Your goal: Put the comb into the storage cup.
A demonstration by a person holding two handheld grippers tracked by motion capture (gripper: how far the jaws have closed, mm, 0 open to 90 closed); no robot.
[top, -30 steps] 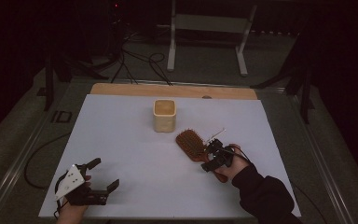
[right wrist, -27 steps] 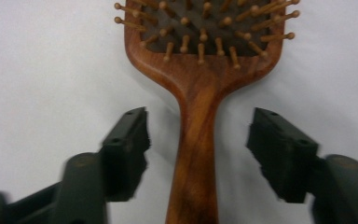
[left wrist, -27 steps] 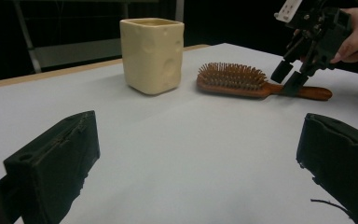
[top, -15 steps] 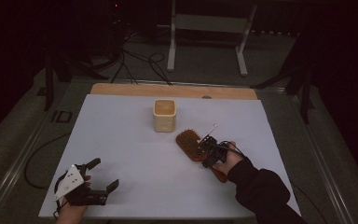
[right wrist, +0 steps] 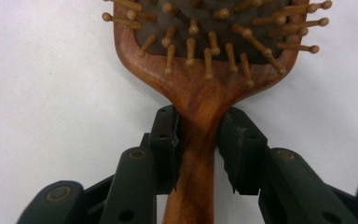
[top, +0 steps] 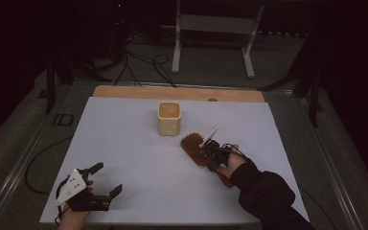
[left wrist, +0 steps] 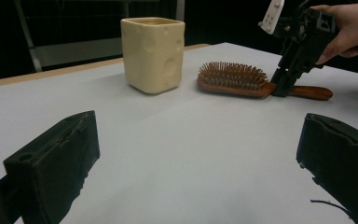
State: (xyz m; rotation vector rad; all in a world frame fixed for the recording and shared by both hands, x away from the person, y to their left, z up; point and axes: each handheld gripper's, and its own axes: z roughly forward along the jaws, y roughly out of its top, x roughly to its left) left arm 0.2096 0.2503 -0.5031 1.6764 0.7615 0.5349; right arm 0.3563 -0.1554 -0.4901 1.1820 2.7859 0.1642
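On the white table top, right of centre, the brown wooden paddle hairbrush lies bristles up; its handle is hidden under the right gripper, which has just been closing and now pinches the handle's neck. Earlier that gripper sat farther down the handle. The left gripper rests wide apart, holding nothing.

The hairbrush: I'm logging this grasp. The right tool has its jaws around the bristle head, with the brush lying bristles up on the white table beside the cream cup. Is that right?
Not quite. The right tool has its jaws around the neck of the hairbrush, where the handle meets the head, not the bristle head. The right gripper view shows it. The rest holds: bristles up, on the white table beside the cream cup.
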